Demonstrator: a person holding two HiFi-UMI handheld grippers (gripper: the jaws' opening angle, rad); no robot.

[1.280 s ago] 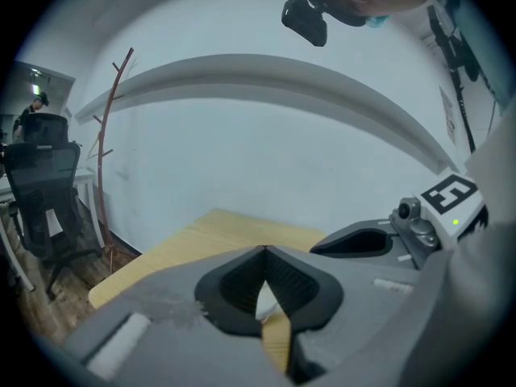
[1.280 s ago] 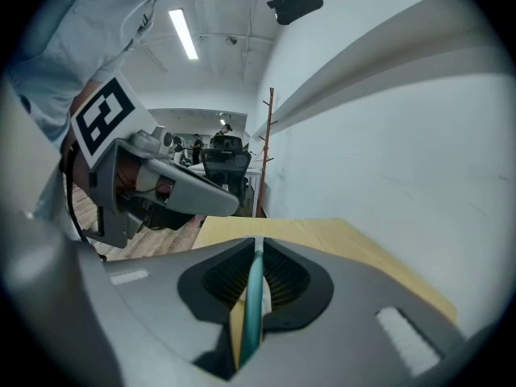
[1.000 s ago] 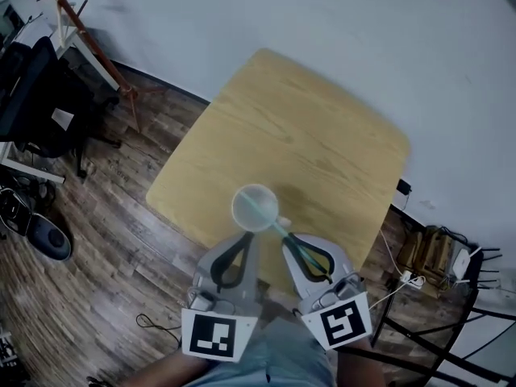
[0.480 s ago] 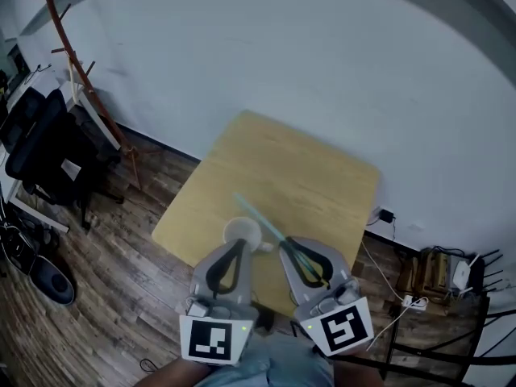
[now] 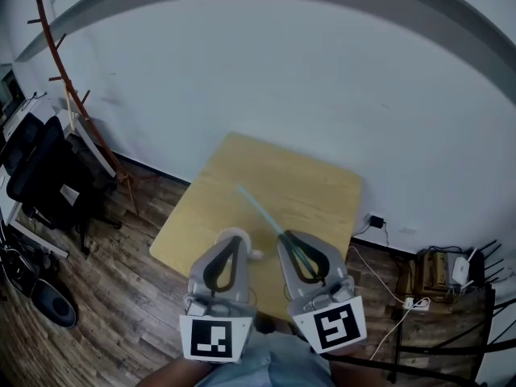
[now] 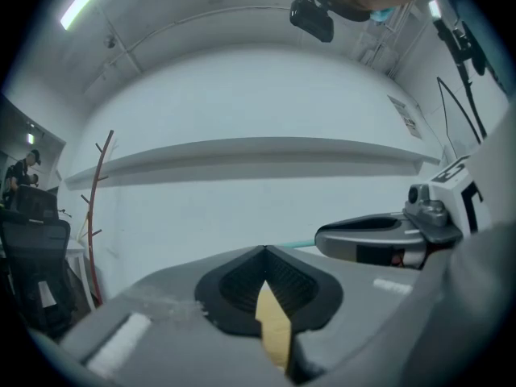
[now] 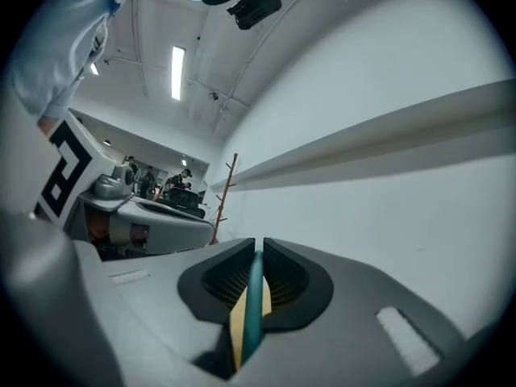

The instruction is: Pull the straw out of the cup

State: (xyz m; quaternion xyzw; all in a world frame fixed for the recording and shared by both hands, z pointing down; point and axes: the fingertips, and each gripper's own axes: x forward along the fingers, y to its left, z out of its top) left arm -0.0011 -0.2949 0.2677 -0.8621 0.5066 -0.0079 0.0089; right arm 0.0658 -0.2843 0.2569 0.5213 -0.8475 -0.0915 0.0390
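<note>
My right gripper (image 5: 284, 237) is shut on a teal straw (image 5: 258, 210). The straw slants up and to the left over the wooden table (image 5: 314, 184), and its free end hangs clear of the cup. In the right gripper view the straw (image 7: 254, 297) runs between the closed pads. The pale cup (image 5: 233, 235) shows only as a rim at the tips of my left gripper (image 5: 235, 242), which seems shut on its wall. My left gripper (image 6: 264, 250) has its jaws together in its own view, and the cup is hidden there. Both grippers are held level, side by side.
A red coat rack (image 5: 72, 103) and a black office chair (image 5: 40, 176) stand to the table's left. A power strip and cables (image 5: 415, 280) lie on the floor at the right, beside a dark metal frame (image 5: 451, 321). A white wall is behind the table.
Both grippers have risen and the table looks farther below. The straw, which ended in the cup a second ago, now stands apart from it. The cup has stayed at the left gripper's tips.
</note>
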